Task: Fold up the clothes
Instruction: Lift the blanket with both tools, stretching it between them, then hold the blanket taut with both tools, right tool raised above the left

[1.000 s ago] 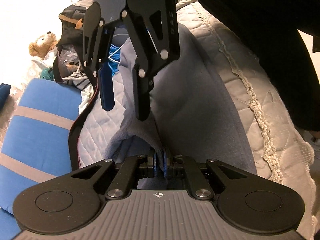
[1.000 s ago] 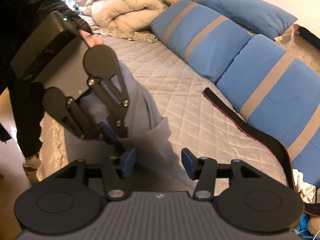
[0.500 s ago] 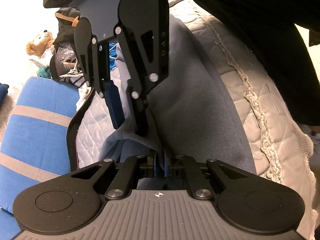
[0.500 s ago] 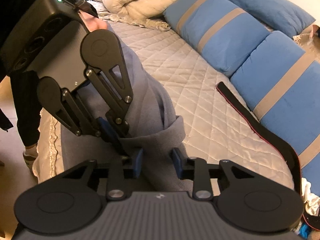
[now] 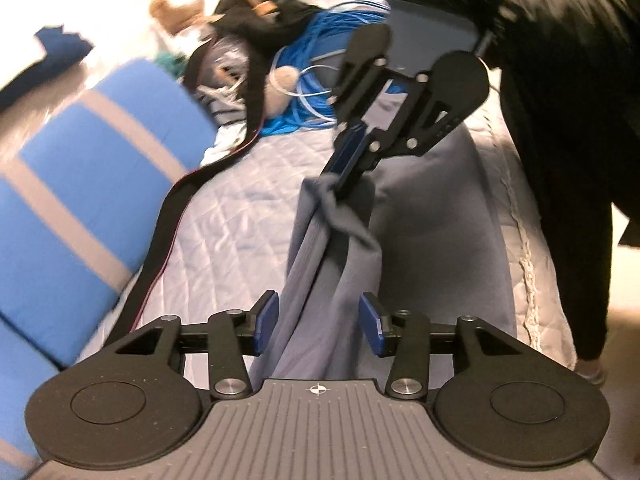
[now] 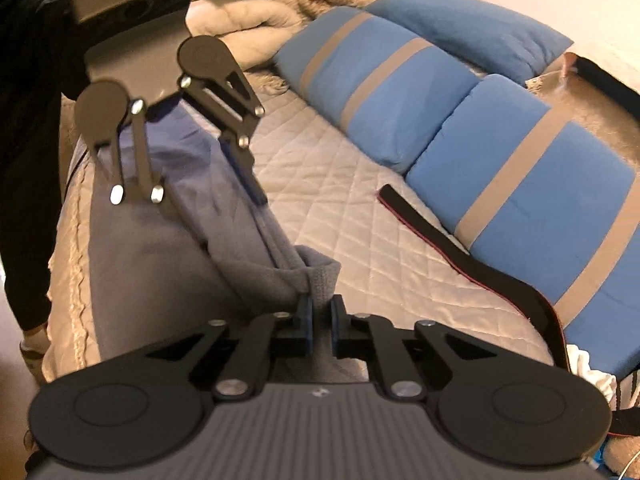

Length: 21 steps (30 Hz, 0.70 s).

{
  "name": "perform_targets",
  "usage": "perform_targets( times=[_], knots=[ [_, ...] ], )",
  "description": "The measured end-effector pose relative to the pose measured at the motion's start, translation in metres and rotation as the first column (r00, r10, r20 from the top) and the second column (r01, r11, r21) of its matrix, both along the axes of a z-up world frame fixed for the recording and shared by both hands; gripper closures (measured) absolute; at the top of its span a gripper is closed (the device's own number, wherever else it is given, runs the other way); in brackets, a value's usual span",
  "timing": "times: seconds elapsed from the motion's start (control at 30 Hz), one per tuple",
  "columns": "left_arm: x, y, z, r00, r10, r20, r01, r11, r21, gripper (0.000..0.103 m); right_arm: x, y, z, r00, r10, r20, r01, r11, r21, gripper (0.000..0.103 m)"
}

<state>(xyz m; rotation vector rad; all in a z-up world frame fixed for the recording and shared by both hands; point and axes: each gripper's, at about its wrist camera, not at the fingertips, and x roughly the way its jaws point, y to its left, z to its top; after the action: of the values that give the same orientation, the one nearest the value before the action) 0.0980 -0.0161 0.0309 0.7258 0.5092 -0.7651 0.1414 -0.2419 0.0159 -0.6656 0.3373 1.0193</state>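
1. Where the grey-blue garment (image 5: 432, 216) lies along the near edge of the quilted bed (image 6: 360, 216), most of it rests flat on the cover while one edge is lifted into a taut ridge strung between the two tools.
2. At one end of that ridge, the right gripper (image 6: 319, 320) has its blue pads drawn narrow on the ribbed hem, and the cloth bunches just above its fingertips, so it is holding the garment.
3. At the other end, the left gripper (image 5: 316, 322) stands with its pads wide apart; the fabric band runs up between them without touching either pad that I can see, so it grips nothing.
4. From the left tool, the ridge's long axis runs straight ahead toward the right tool, roughly parallel to the bed's edge. The cloth already sits inside the left jaws' gap, so I judge a re-grip needs only a closing squeeze, or a slide along the edge first.
5. Only the right side bears the cloth at present, so a hard pull from it could drag the edge out of the open jaws.
6. Beyond the garment, a black strap (image 6: 480, 264) curves across the quilt, blue striped pillows (image 6: 500, 184) line the far side, and a person in black (image 5: 568, 100) stands beside the bed.
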Motion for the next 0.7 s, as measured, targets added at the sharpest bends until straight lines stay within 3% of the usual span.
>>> perform_targets(
  times=[0.17,0.3,0.53,0.7],
  knots=[
    [0.009,0.024,0.003,0.996,0.028,-0.085,-0.032,0.998,-0.049,0.060,0.005,-0.001,0.005,0.999,-0.043,0.018,0.042,0.998,0.051,0.094],
    [0.016,0.050,0.007,0.986,0.047,-0.163,-0.070,0.988,-0.137,0.060,0.007,-0.003,0.008,0.998,-0.062,0.021,0.060,0.995,0.076,0.094],
    [0.033,0.086,0.022,0.962,0.067,-0.264,-0.161,0.922,-0.353,0.060,0.002,-0.005,0.008,0.998,-0.053,0.014,0.052,0.997,0.062,0.094],
    [0.037,0.082,0.022,0.967,0.071,-0.244,-0.149,0.937,-0.316,0.061,-0.002,-0.007,0.005,0.999,-0.039,0.009,0.039,0.998,0.045,0.094]
  ],
)
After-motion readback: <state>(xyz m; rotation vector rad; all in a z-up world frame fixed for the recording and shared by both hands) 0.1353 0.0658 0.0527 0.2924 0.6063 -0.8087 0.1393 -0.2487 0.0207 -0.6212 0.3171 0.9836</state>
